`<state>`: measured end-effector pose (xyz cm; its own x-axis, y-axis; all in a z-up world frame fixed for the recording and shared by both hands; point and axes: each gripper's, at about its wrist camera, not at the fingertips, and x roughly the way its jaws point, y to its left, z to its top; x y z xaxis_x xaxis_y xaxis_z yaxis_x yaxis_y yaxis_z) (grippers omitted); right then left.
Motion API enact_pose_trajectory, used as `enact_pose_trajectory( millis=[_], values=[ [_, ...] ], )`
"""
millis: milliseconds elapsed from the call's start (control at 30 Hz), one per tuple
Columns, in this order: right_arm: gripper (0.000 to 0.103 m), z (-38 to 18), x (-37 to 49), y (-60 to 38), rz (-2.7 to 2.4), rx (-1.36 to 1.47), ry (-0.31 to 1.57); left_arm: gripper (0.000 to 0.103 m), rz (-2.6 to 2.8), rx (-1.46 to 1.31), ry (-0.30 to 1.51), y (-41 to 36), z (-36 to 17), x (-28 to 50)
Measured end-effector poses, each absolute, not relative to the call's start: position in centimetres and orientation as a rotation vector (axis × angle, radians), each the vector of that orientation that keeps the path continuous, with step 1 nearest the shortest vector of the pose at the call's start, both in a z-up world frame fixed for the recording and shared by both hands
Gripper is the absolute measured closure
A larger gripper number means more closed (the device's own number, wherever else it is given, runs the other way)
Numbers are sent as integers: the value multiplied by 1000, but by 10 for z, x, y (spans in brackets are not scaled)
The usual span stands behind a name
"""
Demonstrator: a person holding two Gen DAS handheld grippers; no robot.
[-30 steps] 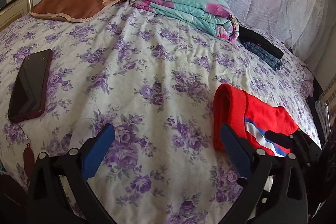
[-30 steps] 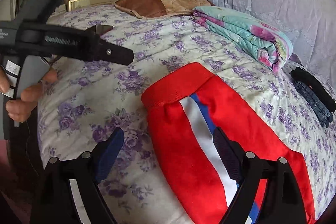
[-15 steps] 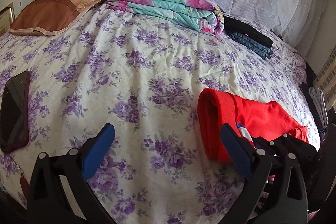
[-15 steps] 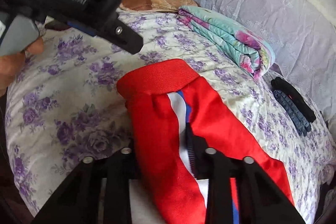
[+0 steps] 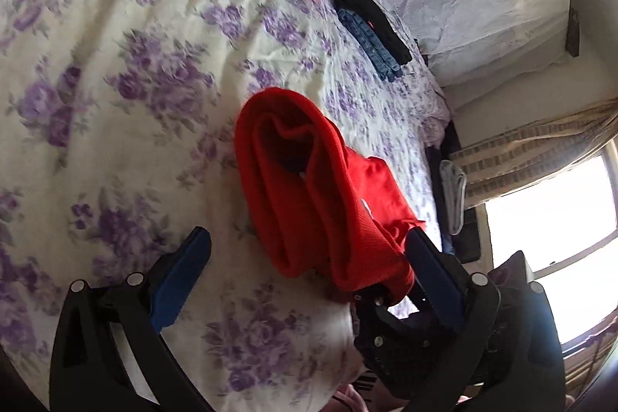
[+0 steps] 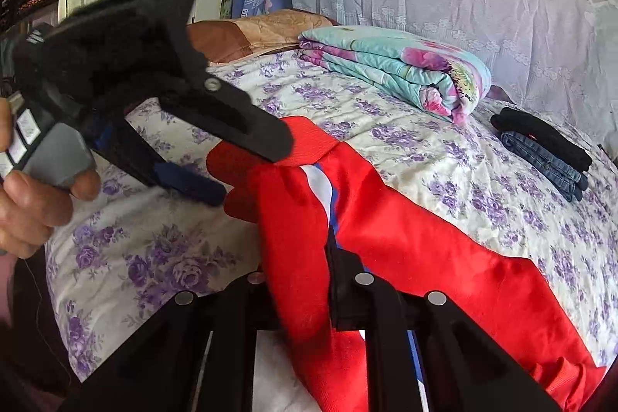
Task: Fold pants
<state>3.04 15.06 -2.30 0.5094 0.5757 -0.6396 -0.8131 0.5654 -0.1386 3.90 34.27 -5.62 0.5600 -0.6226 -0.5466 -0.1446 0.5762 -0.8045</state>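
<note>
Lying rumpled on a bed (image 6: 444, 157) spread with a cream sheet printed in purple flowers, the red pants (image 6: 405, 238), soft knit with a ribbed waistband and a white-and-blue side stripe, bunch up between the right gripper (image 6: 305, 288), whose black fingers (image 6: 343, 280) have just been closing and now pinch a fold of the fabric. The left gripper (image 5: 305, 257) stands spread wide, its blue-padded fingers (image 5: 181, 273) either side of the waistband, not pressing it.
</note>
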Motion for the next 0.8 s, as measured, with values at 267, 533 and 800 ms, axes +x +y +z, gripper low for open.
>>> enact_pose_trajectory(
  millis=[267, 533, 800],
  values=[
    [90, -22, 27, 143, 874, -443, 559, 10, -455, -984, 993, 319, -60, 69],
    [34, -6, -12, 134, 808, -560, 373, 44, -491, -926, 1017, 318, -39, 83],
    [57, -39, -14, 183, 626, -835, 232, 44, -523, -893, 1008, 315, -22, 83]
  ],
)
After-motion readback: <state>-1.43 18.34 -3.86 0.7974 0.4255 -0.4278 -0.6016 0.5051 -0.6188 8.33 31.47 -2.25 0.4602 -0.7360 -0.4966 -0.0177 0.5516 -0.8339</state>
